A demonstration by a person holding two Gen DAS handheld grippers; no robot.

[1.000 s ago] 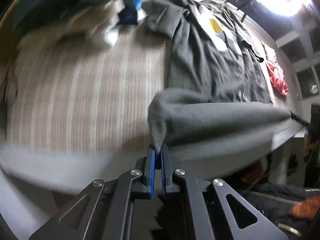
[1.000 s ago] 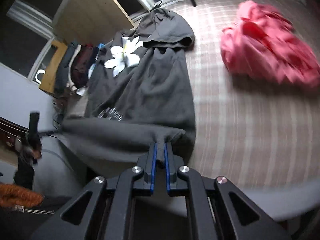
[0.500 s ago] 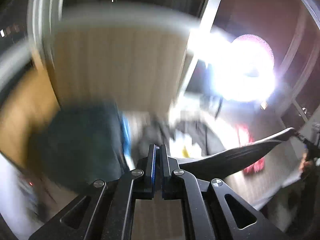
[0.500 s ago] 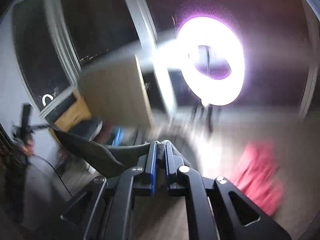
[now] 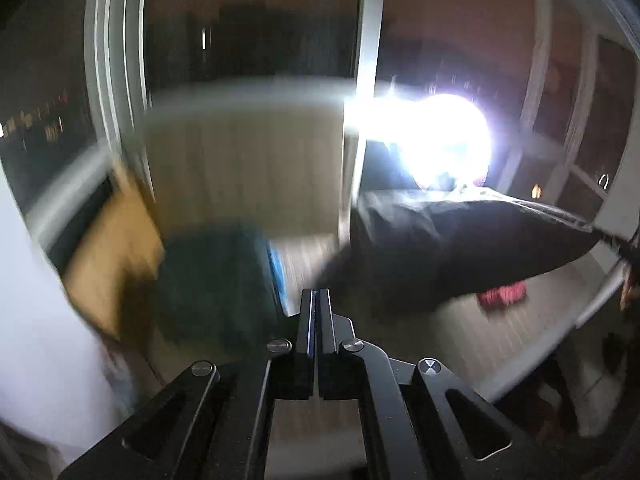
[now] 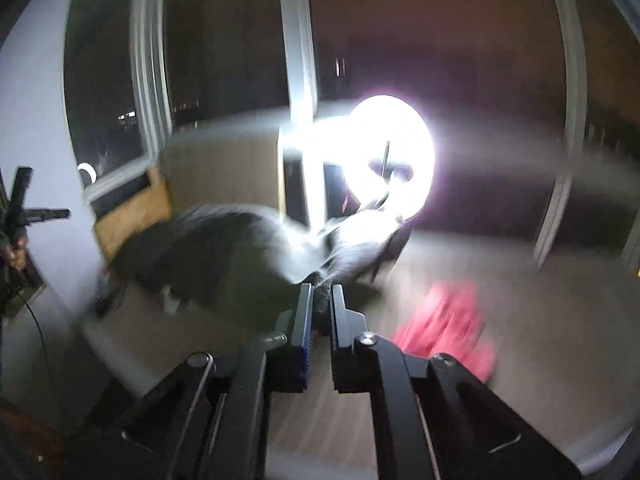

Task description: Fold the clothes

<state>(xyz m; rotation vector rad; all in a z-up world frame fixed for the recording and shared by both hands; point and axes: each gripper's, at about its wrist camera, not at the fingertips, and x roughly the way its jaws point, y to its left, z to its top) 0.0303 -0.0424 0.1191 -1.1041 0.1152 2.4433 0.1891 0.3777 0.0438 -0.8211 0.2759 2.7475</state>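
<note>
A dark grey garment [image 5: 460,252] hangs billowing in the air above the bed, stretched between both grippers. In the left wrist view my left gripper [image 5: 318,294] is shut, with a corner of the cloth running off from its tips to the right. At the far right edge the other gripper [image 5: 622,242] holds the opposite corner. In the right wrist view my right gripper [image 6: 319,300] is shut on a bunched corner of the grey garment [image 6: 224,264], which swells away to the left. The left gripper [image 6: 20,208] and a hand show at the far left. Both views are motion-blurred.
A pink garment [image 6: 444,328] lies crumpled on the striped bed [image 6: 520,360] to the right. A bright ring light [image 6: 392,168] glares behind the bed. A dark teal pile [image 5: 212,280] and a wooden cabinet [image 5: 108,260] sit at the left; dark windows lie behind.
Both grippers have swung up from the bed, lifting the grey garment off the cover. It lay flat a second ago and now billows in the air between them.
</note>
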